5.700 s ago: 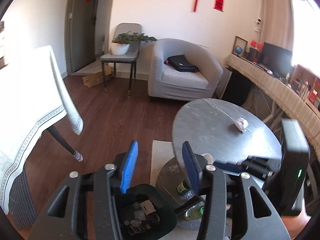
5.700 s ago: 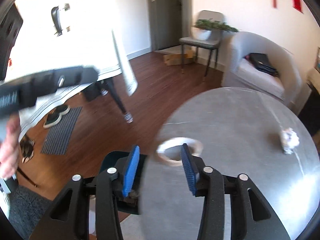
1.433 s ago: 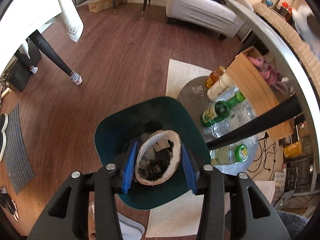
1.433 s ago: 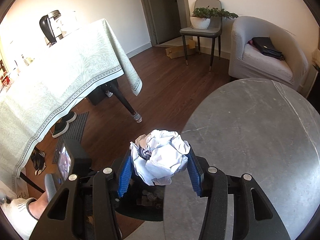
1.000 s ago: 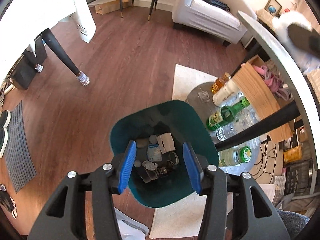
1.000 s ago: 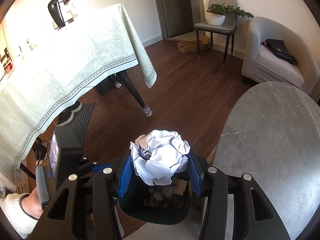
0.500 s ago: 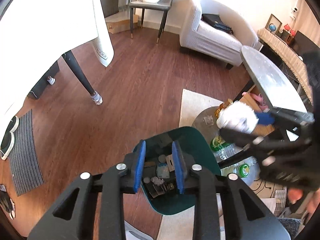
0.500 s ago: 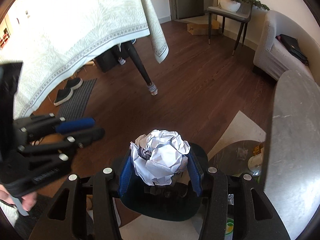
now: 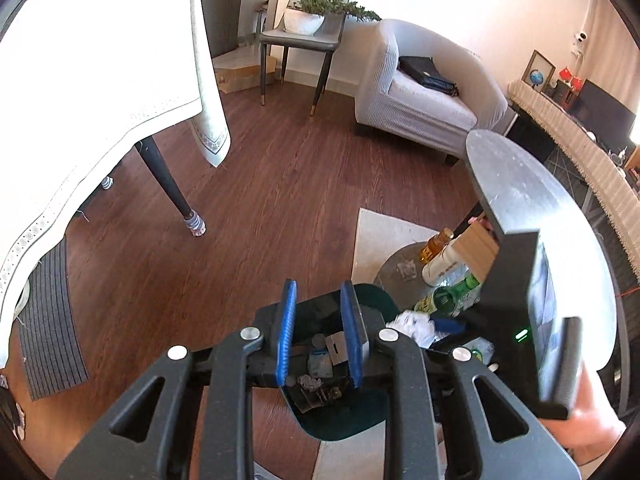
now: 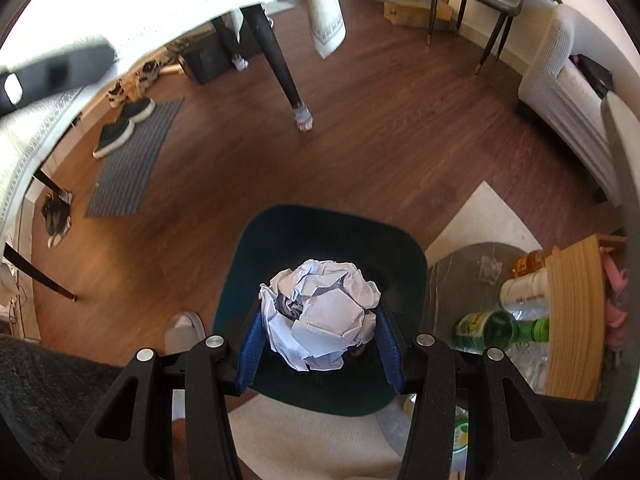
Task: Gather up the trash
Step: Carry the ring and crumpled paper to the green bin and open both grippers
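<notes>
A dark green trash bin stands on the floor beside a round grey table. My right gripper is shut on a crumpled white paper ball and holds it directly above the bin's opening. In the left wrist view the bin shows scraps inside, and the paper ball shows at its right rim. My left gripper is partly open and empty, raised above the bin's left side.
Several bottles and a wooden box sit on the low shelf under the round table. A white rug lies under it. A cloth-covered dining table, a grey armchair and a chair with a plant stand around the wooden floor.
My left gripper dropped the tape ring into the bin, narrowed and lifted back. My right gripper carried the paper ball from the table to above the bin.
</notes>
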The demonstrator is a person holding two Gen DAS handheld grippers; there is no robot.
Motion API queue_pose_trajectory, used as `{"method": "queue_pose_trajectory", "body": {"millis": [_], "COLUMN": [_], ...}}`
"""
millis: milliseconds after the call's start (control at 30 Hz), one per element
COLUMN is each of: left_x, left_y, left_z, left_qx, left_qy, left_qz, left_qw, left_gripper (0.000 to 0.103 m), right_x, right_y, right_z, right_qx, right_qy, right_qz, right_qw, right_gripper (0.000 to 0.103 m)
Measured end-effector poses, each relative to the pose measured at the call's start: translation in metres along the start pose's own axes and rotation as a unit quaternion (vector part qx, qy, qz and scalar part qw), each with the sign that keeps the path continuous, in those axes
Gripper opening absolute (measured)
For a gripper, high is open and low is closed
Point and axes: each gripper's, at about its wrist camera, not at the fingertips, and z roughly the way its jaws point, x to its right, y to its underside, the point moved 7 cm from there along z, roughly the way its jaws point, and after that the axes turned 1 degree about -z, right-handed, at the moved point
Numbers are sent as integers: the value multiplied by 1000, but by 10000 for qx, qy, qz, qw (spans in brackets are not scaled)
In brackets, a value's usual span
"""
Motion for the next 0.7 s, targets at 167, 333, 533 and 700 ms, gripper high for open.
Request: {"method": "queue_pose_trajectory", "body": {"millis": [167, 333, 533, 700], "left_x": [5, 10, 18, 21], "left_y": [-4, -7, -11, -16], "left_z": [-5, -7, -10, -12], "left_qx": [90, 143, 218, 292], "left_qy": [15, 84, 114, 111], "left_qz": [2, 24, 64, 76], "left_qw": [10000, 9999, 9997, 9995], "left_gripper": [25, 25, 25, 25], "right_x": [6, 15, 15, 6], "right_y": [16, 29, 36, 33], "right_z": [11, 16, 12, -4], "right_qx": [-270, -434, -426, -218], "right_qy": [80, 138, 102, -29], "right_qz": [-38, -8, -50, -183], "right_qw": [9996, 9990, 9990, 9996], "right_gripper": [57, 58, 58, 58]}}
